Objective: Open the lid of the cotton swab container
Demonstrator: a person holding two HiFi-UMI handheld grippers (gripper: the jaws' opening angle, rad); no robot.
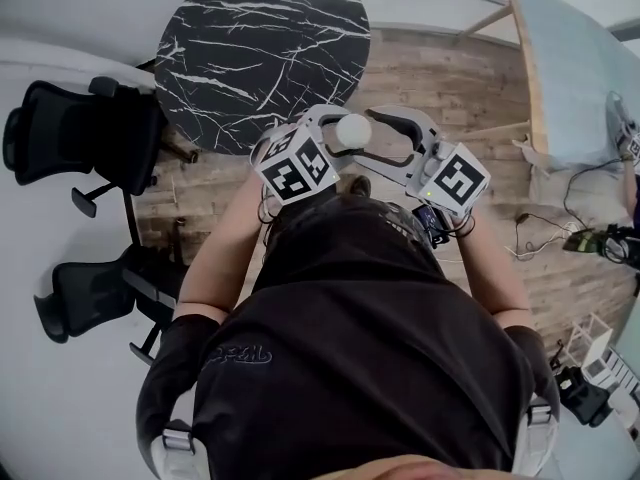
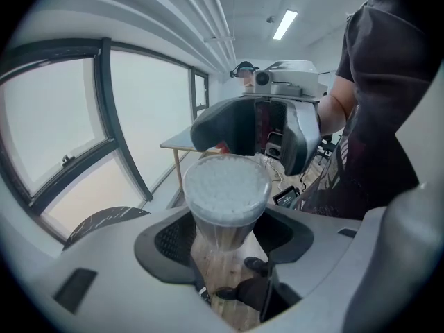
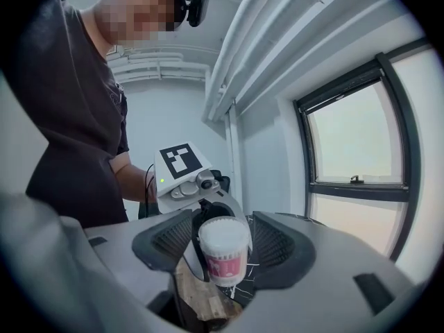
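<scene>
A cotton swab container (image 2: 225,200) was held in mid-air, clamped between the jaws of the left gripper (image 2: 225,240). The right gripper (image 3: 222,236), at the container's 3 o'clock in the head view, was spread wide around it, pads clear of its sides. A black marble tabletop (image 1: 260,48) stood at 11 o'clock.

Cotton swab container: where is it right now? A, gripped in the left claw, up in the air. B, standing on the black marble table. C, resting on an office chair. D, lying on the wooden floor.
A: the left gripper view shows the cotton swab container pinched between the pads of the left claw, clear of any surface, while the right claw stands open on either side of it.
</scene>
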